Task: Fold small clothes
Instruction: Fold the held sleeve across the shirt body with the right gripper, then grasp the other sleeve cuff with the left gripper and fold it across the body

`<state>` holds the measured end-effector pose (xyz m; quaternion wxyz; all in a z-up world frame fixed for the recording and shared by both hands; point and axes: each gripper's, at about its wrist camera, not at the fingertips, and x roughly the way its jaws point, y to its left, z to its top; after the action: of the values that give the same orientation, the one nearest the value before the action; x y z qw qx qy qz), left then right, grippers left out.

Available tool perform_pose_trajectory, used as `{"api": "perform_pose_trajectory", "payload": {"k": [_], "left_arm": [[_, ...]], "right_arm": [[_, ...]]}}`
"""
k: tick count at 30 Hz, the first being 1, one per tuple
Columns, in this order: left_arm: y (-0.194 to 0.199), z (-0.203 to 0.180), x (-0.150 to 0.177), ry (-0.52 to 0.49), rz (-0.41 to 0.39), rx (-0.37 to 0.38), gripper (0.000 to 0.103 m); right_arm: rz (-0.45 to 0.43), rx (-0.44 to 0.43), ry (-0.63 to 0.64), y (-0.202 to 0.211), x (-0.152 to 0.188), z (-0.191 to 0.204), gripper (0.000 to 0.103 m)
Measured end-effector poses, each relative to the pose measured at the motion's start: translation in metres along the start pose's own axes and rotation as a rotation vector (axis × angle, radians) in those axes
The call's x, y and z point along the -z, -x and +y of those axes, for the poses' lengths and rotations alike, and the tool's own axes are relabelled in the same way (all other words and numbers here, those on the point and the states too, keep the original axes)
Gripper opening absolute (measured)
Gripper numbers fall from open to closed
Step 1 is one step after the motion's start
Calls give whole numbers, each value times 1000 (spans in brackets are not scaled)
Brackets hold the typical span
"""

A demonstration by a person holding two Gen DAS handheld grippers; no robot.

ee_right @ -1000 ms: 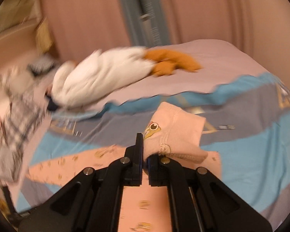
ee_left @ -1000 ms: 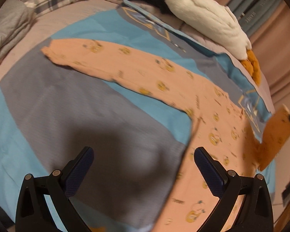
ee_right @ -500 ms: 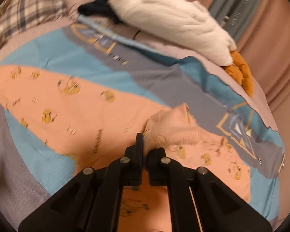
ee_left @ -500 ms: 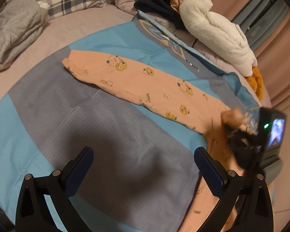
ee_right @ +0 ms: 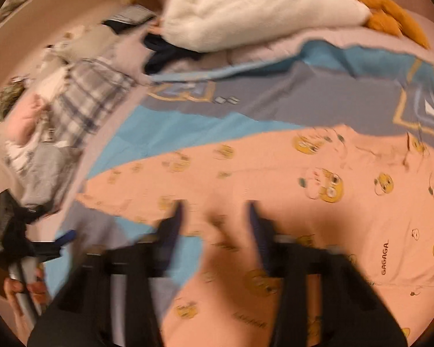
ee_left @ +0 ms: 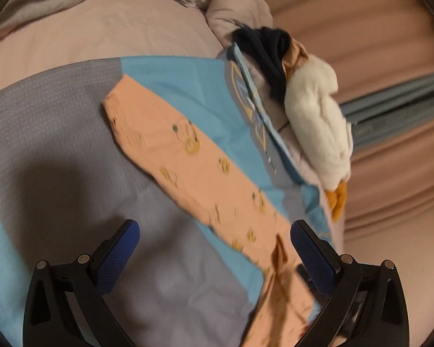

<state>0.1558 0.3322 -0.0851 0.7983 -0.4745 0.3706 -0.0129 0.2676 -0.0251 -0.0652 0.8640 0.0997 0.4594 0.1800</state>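
Peach onesie point(ee_right: 289, 179) lying flat across frame centre on blue-grey blanket point(ee_left: 58, 144), left gripper point(ee_left: 214, 248) hovering spread wide, right gripper point(ee_right: 215, 219) hanging released over onesie, blurred

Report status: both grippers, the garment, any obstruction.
Left gripper open, empty, above the blanket. Right gripper open, empty, over the peach onesie. Onesie spread flat, sleeve out. Plush toy at the blanket's far edge, not blocking.

Setting: home bedroom.
Bed: pink sheet point(ee_left: 101, 29) under a blue-grey blanket point(ee_left: 58, 144), ahead of both tongs.
Bedding: plaid pillow point(ee_right: 86, 101) (far left).
Toy: white plush point(ee_right: 260, 8), far ahead.
Backdrop: pink curtains point(ee_left: 376, 43).
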Motion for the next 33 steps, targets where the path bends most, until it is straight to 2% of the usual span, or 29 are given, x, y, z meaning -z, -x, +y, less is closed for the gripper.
{"api": "perform_pose_trajectory", "payload": {"k": [5, 7, 9, 13, 17, 19, 21, 22, 24, 25, 26, 28, 30, 33], "left_arm": [[-18, 14, -18, 63, -26, 3, 103], [-23, 20, -24, 91, -38, 11, 103], [-26, 27, -29, 121, -51, 35, 103], [-26, 39, -37, 179, -98, 83, 103], [-22, 41, -49, 223, -154, 126, 102], [-22, 40, -56, 229, -176, 94, 94], [-23, 42, -62, 242, -182, 66, 61], [-26, 44, -64, 256, -172, 46, 52], [-28, 46, -65, 254, -163, 3, 19], [-28, 44, -64, 241, -156, -50, 11], [-27, 39, -63, 217, -156, -93, 7], [-19, 22, -58, 143, -175, -124, 5], [-6, -16, -50, -1, -198, -149, 4], [2, -82, -32, -214, -184, -146, 4]], "right_arm": [[27, 0, -8, -45, 11, 9, 14], [81, 3, 29, -69, 15, 25, 14], [90, 21, 81, -70, 16, 32, 14], [37, -52, 130, -40, 23, 43, 16], [-1, -98, 141, 2, 36, 27, 16], [-7, -104, 125, 12, 44, 18, 16], [-14, -107, 93, 27, 52, 4, 16], [-23, -104, 82, 34, 57, -2, 16], [-37, -88, 68, 48, 65, -15, 16], [-47, -77, 61, 54, 69, -21, 16], [-54, -65, 49, 60, 73, -27, 16], [-65, -54, 20, 71, 79, -42, 17], [-78, -37, -9, 82, 84, -57, 17], [-106, -27, -66, 94, 89, -78, 17]]}}
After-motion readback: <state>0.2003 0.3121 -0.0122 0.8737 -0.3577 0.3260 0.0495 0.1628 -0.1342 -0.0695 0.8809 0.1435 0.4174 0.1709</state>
